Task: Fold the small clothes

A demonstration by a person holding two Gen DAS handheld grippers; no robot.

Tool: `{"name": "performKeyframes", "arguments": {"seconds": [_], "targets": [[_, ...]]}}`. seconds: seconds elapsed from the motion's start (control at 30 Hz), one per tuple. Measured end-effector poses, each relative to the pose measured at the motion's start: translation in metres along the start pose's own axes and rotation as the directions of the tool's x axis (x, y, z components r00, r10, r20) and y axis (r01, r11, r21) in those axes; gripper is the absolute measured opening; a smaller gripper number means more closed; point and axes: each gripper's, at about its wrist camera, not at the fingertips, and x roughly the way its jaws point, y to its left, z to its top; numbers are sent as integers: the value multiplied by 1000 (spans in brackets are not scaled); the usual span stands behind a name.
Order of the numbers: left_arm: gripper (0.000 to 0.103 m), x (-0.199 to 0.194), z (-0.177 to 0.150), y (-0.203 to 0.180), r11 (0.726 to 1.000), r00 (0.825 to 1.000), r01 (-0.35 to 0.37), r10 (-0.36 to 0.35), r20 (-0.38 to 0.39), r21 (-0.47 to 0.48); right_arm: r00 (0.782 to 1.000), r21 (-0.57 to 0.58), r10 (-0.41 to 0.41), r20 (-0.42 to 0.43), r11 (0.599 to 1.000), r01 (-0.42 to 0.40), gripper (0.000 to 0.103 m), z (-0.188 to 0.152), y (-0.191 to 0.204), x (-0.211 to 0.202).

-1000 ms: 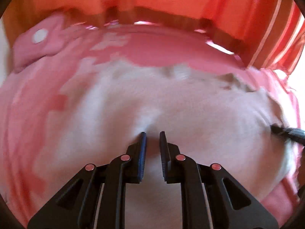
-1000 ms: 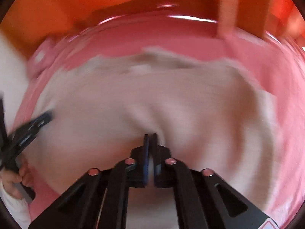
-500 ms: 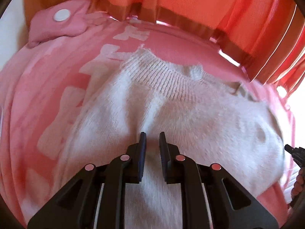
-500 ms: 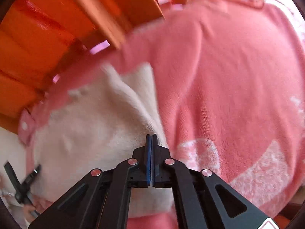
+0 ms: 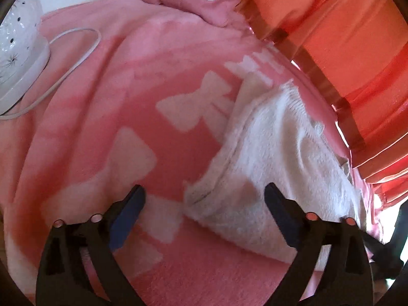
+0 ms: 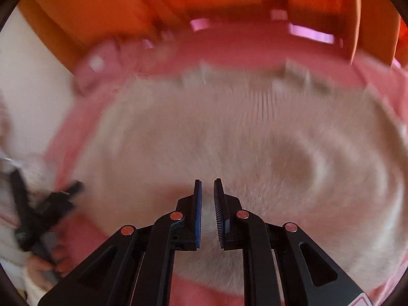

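Observation:
A small fluffy white knitted garment (image 5: pixel 275 168) lies folded on a pink blanket with white bow shapes (image 5: pixel 132 117). My left gripper (image 5: pixel 204 199) is wide open above the garment's near left corner, holding nothing. In the blurred right wrist view the same garment (image 6: pixel 229 137) fills the middle. My right gripper (image 6: pixel 207 191) hovers over its near edge with the jaws a narrow gap apart and nothing between them. The left gripper shows at the left of that view (image 6: pixel 48 204).
A white lamp base (image 5: pixel 17 51) with a white cable (image 5: pixel 71 58) sits at the far left. A pink pillow with a white button (image 5: pixel 199 2) lies at the back. Orange striped curtains (image 5: pixel 344 38) hang along the right.
My left gripper has opened wide and drawn off to the left of the garment. My right gripper has let go of the garment's edge, opened slightly and swung back to face it.

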Motion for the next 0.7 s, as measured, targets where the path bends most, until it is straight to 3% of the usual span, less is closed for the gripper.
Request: {"name": "performKeyframes", "arguments": {"seconds": [0.1, 0.17, 0.2, 0.23, 0.27, 0.3, 0.47, 0.57, 0.7], "targets": [[95, 4, 1, -4, 1000, 1000, 24, -24, 0, 10, 1000, -10, -13, 14, 1000, 13, 11, 5, 2, 1], [84, 4, 1, -6, 998, 998, 60, -60, 1, 17, 1000, 20, 13, 20, 1000, -14, 11, 3, -2, 2], [61, 3, 0, -8, 996, 996, 87, -87, 2, 27, 999, 30, 25, 21, 999, -25, 11, 3, -4, 1], [44, 4, 1, -10, 995, 995, 96, -96, -5, 39, 999, 40, 35, 20, 999, -36, 11, 3, -5, 1], [41, 6, 2, -12, 995, 996, 89, -88, -14, 47, 999, 52, 49, 19, 997, -50, 11, 4, -8, 1], [29, 4, 3, -13, 995, 996, 92, -92, -10, 44, 998, 54, 56, 19, 997, -57, 11, 4, -10, -5], [20, -38, 14, -49, 976, 976, 207, -211, 59, 71, 995, 102, 96, 7, 990, -96, 10, 6, -15, -11], [19, -78, 11, -118, 930, 944, 285, -315, 101, 234, 995, 150, 92, 32, 984, -95, 13, 6, -29, -28], [17, -104, -23, -222, 816, 889, 392, -455, 54, 425, 984, 286, 81, 160, 950, -125, 16, 2, -74, -72]]}}
